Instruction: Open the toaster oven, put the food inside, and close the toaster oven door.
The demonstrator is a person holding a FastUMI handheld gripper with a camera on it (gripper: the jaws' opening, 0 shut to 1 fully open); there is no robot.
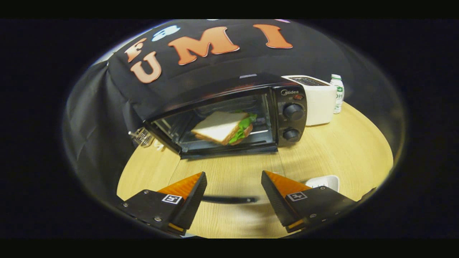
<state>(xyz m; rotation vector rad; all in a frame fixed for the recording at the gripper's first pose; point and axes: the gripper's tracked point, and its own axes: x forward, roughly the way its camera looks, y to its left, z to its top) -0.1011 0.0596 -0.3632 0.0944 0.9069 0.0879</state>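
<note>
A black toaster oven (291, 94) stands at the back of the round wooden table (355, 150). Its glass door (229, 172) is folded down toward me, and the wood shows through it. The door's dark handle bar (229, 199) lies low between my fingers, a little blurred. A triangular sandwich (222, 129) with white bread and green lettuce rests on the rack inside the oven. My gripper (233, 173) is open and holds nothing. Its fingers stand wide apart over the door's front part, one on each side of the handle.
A white toaster (319, 104) stands right of the oven, with a small white bottle (337, 94) beyond it. A white dish (325, 182) sits by my right finger. A wire utensil (141, 137) lies at the oven's left corner, against the black cloth wall.
</note>
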